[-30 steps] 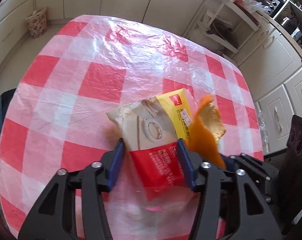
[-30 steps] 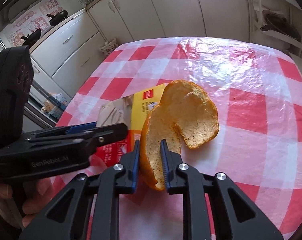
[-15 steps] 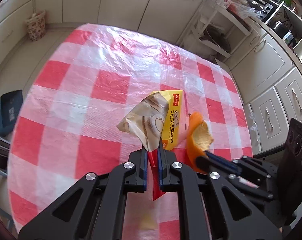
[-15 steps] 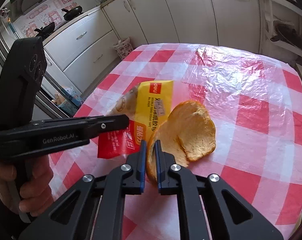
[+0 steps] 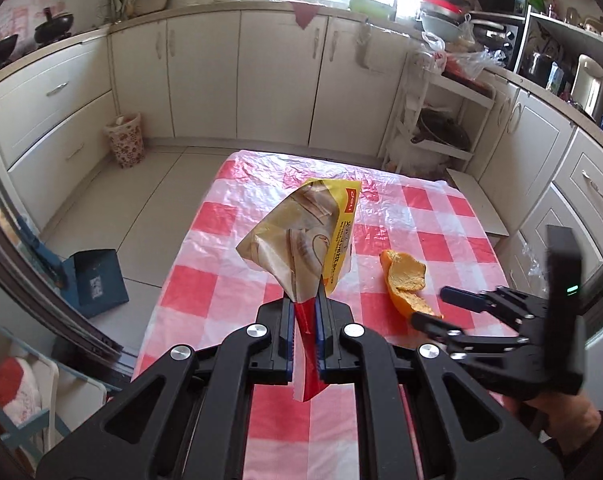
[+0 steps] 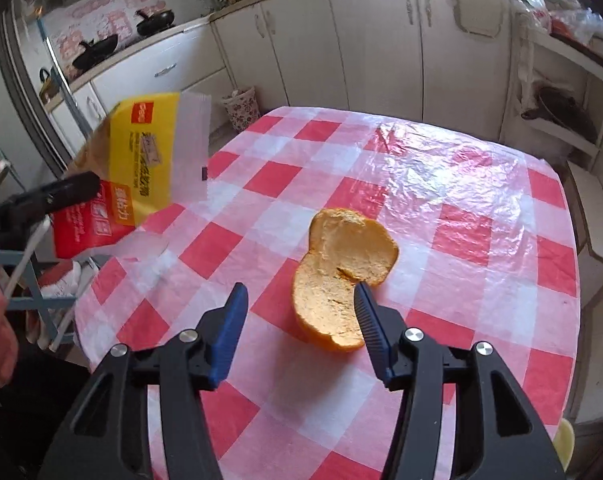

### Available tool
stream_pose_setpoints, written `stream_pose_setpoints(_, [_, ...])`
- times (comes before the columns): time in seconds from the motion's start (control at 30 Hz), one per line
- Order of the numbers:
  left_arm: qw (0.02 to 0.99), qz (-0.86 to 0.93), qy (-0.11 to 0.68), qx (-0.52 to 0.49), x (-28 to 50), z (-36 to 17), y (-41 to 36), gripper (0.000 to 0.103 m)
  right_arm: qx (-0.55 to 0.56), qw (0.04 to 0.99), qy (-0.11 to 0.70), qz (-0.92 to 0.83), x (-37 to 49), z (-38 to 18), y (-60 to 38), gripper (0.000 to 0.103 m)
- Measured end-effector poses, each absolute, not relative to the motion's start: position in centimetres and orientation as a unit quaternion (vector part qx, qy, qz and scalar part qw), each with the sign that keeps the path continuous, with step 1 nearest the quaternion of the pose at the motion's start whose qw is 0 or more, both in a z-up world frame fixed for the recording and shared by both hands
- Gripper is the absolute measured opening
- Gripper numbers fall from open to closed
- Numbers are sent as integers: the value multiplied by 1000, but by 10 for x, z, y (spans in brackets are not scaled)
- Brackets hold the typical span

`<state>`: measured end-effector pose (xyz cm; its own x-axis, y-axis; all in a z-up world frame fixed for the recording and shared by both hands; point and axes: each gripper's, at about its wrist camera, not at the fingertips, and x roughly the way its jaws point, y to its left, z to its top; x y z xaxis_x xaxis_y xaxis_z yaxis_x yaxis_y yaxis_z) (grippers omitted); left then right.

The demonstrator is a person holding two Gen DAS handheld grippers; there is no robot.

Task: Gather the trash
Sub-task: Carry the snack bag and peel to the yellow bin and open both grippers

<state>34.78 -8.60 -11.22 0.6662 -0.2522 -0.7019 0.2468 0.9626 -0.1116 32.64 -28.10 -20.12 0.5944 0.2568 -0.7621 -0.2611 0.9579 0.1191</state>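
My left gripper (image 5: 304,300) is shut on the red end of a yellow, red and beige snack wrapper (image 5: 301,236), which it holds in the air above the checked table (image 5: 221,280). The right wrist view shows the wrapper (image 6: 141,168) hanging at the upper left from the left gripper (image 6: 73,188). An orange peel (image 6: 341,264) lies on the table (image 6: 461,200), inner side up. My right gripper (image 6: 300,290) is opening. The peel's near part lies between the jaws, by the right finger (image 6: 367,312), and no pad presses on it. The left wrist view has the peel (image 5: 405,276) just ahead of the right gripper (image 5: 433,308).
A small flowered waste basket (image 5: 126,140) stands on the floor by the cabinets beyond the table. A blue box (image 5: 93,278) lies on the floor to the left. An open shelf rack (image 5: 441,120) stands at the back right. A person's hand (image 5: 553,412) holds the right gripper.
My left gripper closed on the wrapper and lifted it off the table. My right gripper, which had closed on the orange peel, opened, and the peel now lies on the cloth.
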Motion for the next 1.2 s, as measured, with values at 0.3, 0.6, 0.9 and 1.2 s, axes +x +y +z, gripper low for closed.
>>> stream_pose_setpoints(0.3, [922,-107,371,-40,304,-109,-35,8,44,893,433,113,324,-205,-291,8])
stream_pose_setpoints(0.6, [937,-104,332,-33,270,-97,-29,8,199,915,291,197,207,-120,-345,8])
stream_pose_setpoints(0.9, [946,-104,307,4,245,-93,-55,8,238,910,263,214,151,-116,-360,9])
stream_pose_setpoints(1.2, [947,-102,304,23,241,-97,-67,8,214,912,279,211,155,-121,-350,9])
